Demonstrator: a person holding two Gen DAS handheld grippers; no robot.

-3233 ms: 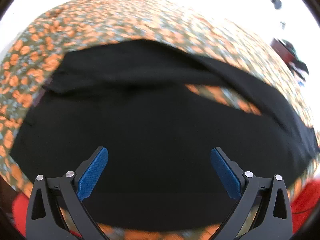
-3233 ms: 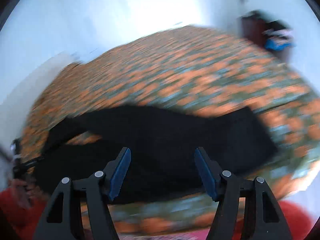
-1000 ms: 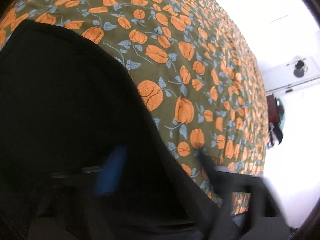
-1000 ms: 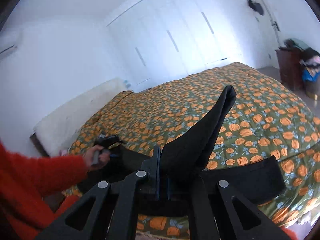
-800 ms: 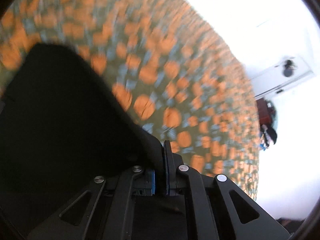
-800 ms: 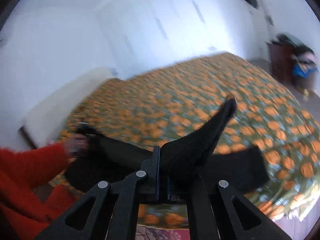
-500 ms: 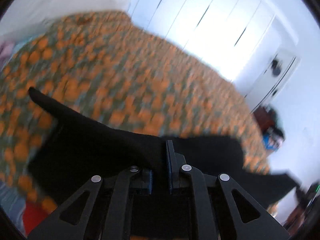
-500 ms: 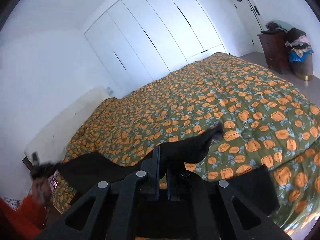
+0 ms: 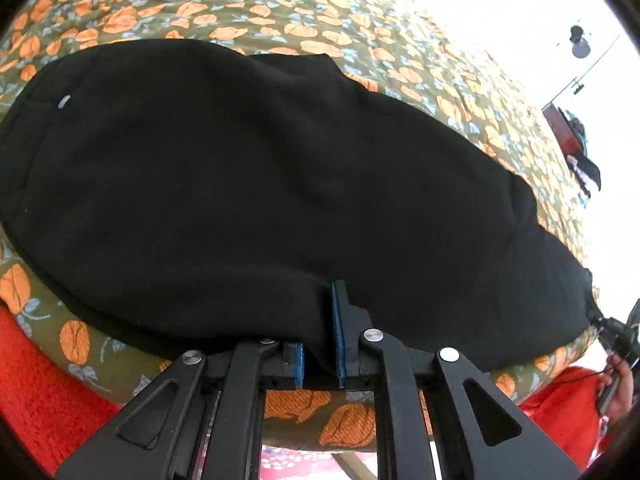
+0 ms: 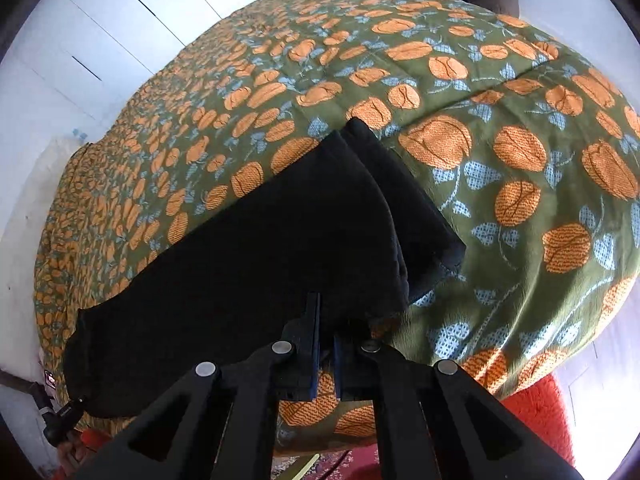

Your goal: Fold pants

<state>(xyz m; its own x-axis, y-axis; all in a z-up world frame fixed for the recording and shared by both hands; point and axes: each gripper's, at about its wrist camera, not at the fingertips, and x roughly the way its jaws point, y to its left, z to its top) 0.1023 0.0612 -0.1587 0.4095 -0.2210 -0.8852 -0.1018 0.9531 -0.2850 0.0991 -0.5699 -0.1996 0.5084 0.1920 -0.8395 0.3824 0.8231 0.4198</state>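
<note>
While both tongs pinch the near edge, the black pants (image 9: 256, 184) lie folded lengthwise on the bed (image 10: 500, 128).
Your left tongs (image 9: 320, 344) grip near the waist, your right tongs (image 10: 326, 354) near the hems; the soft, limp cloth will sag, so hold edges.

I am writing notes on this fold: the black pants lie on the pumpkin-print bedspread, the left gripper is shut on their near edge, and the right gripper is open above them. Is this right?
Not quite. The right gripper is not open: the right wrist view shows it shut on the near edge of the black pants. The rest stands: the pants lie on the pumpkin-print bedspread, and the left gripper is shut on their near edge.
</note>
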